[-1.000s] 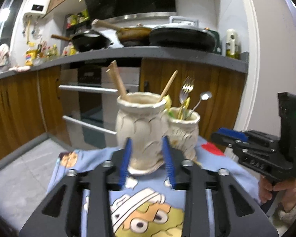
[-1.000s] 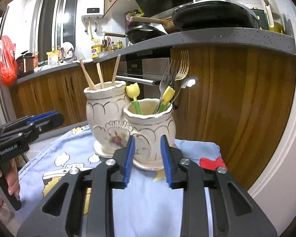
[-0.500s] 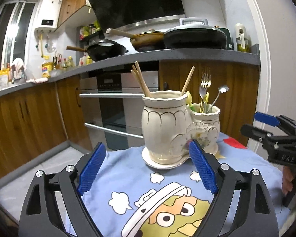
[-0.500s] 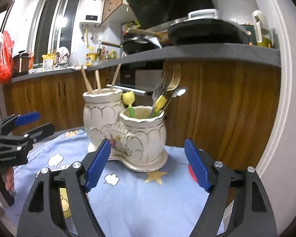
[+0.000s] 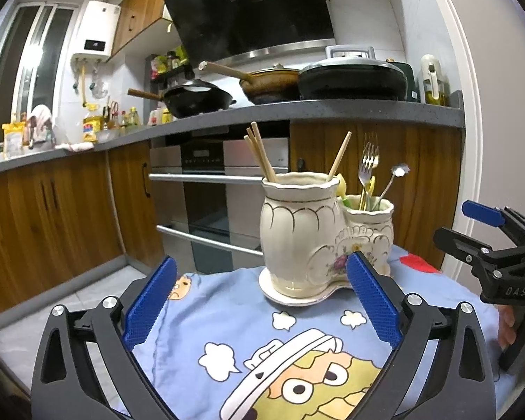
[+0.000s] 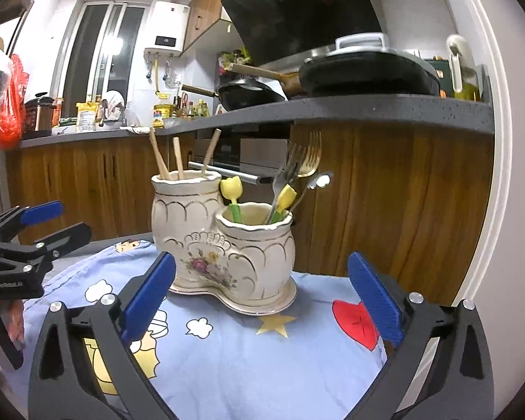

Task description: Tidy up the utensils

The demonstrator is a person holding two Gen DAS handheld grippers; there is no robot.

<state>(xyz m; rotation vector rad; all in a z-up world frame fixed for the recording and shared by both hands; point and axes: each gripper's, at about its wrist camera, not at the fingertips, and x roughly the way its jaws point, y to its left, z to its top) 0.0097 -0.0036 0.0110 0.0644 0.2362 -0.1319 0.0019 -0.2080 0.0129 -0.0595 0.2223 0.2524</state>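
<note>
A cream ceramic double utensil holder [image 5: 297, 238] [image 6: 224, 245] stands on a blue cartoon cloth [image 5: 248, 336]. Its tall pot holds wooden chopsticks [image 5: 260, 155] [image 6: 159, 157]. Its short pot [image 6: 259, 255] holds forks [image 6: 304, 157], a spoon [image 6: 320, 182] and yellow-handled utensils [image 6: 231, 189]. My left gripper [image 5: 261, 259] faces the holder from the near side; its jaws are opening wide with nothing between them. My right gripper [image 6: 261, 257] faces the short pot the same way, jaws opening and empty. Each gripper also shows in the other's view: right gripper [image 5: 451, 222], left gripper [image 6: 75, 218].
Behind the cloth-covered table runs a grey counter [image 5: 332, 112] with black pans [image 5: 353, 82], over an oven [image 5: 220, 192] and wooden cabinets [image 6: 402, 192]. A white door frame [image 5: 469, 140] stands at the right. A person's hand [image 5: 511, 322] holds the right gripper's handle.
Both grippers' blue pads went from close together to spread wide. Both views drew back a little from the holder and tilted upward.
</note>
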